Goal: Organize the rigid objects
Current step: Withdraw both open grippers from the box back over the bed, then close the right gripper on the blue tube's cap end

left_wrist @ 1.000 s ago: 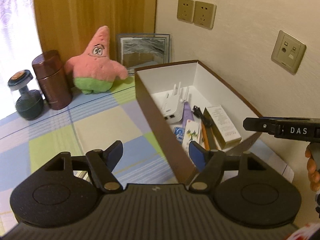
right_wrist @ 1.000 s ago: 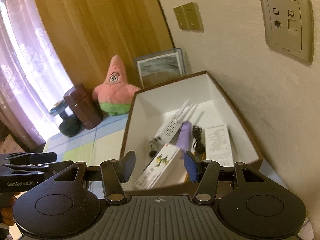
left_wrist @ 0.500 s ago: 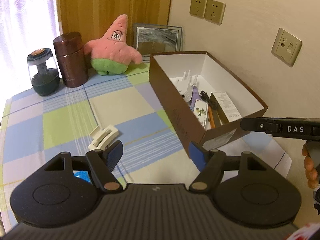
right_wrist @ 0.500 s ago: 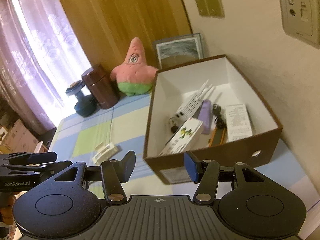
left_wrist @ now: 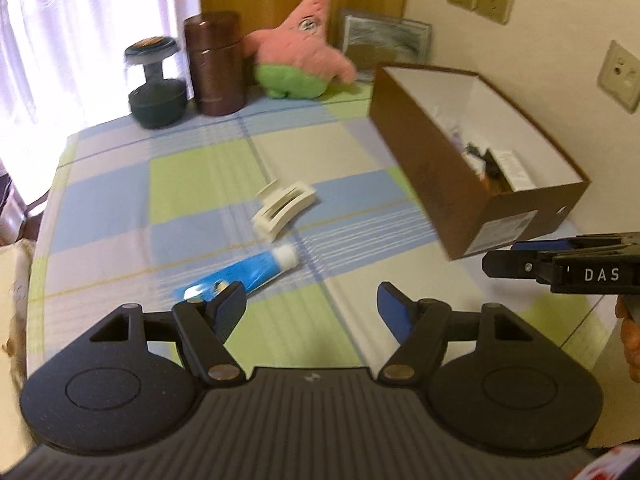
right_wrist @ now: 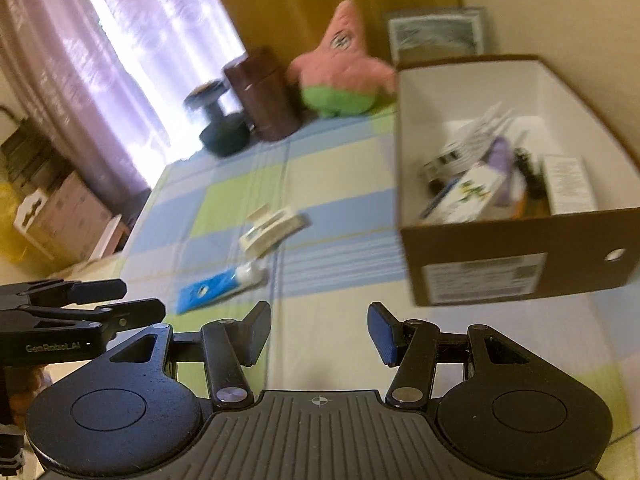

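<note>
Both your grippers are empty: left gripper (left_wrist: 310,304) has its jaws spread wide with nothing between them, right gripper (right_wrist: 318,330) has its jaws parted and bare too, hovering over the checked cloth on the counter (left_wrist: 192,168). Landmark is the brown box (right_wrist: 516,240). Nearest loose item is the blue tube (left_wrist: 244,274) with a white cap, lying flat on the cloth, well out from the box's long side and just ahead of your left gripper's left finger. Just beyond the tube, a bit nearer the box, lies the white clip (left_wrist: 284,208), also flat. The box already holds a white router, a purple item, a printed carton and a few other small things; frames are blurred so details are unclear. Past the box's far end stand the pink plush (left_wrist: 304,56), a brown canister (left_wrist: 214,64) and a dark dumbbell (left_wrist: 154,84), not part of this. Step in hand, I judge: between picks, going for the next loose item. Next move calls for lowering your left gripper onto the tube, lining the jaws across its narrow width, closing, then carrying it over the box's rim. Clip follows.
</note>
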`<state>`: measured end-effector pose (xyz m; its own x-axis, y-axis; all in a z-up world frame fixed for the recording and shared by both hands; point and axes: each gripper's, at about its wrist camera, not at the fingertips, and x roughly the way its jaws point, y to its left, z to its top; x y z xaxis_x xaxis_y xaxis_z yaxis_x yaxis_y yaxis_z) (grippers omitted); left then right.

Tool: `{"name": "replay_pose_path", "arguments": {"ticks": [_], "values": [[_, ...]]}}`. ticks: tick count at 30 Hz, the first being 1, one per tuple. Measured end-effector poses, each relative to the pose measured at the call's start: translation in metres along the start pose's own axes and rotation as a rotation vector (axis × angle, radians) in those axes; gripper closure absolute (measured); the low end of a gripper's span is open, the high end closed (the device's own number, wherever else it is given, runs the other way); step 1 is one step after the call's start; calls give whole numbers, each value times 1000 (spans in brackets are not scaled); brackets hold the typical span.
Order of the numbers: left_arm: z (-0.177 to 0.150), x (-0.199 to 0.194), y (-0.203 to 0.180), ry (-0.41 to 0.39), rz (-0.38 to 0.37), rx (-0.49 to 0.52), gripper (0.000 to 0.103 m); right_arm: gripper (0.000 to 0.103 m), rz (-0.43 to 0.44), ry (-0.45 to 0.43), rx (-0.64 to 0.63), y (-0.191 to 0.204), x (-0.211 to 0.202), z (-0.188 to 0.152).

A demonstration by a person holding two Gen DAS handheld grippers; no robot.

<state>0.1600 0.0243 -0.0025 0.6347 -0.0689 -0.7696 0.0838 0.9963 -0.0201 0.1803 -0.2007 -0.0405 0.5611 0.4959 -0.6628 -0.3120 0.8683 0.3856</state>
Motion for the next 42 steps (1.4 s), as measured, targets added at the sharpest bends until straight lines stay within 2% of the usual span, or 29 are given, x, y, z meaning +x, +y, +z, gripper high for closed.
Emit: {"name": "replay_pose_path", "arguments": {"ticks": [10, 32, 42], "values": [[-15, 15, 32, 39, 61, -50, 35, 52, 54, 75, -100, 31, 49, -6], [-20, 77, 105, 141, 131, -184, 36, 52, 162, 135, -317, 67, 177, 36], [-25, 91, 126, 178, 155, -222, 36, 52, 216, 191, -478, 79, 221, 33]]}}
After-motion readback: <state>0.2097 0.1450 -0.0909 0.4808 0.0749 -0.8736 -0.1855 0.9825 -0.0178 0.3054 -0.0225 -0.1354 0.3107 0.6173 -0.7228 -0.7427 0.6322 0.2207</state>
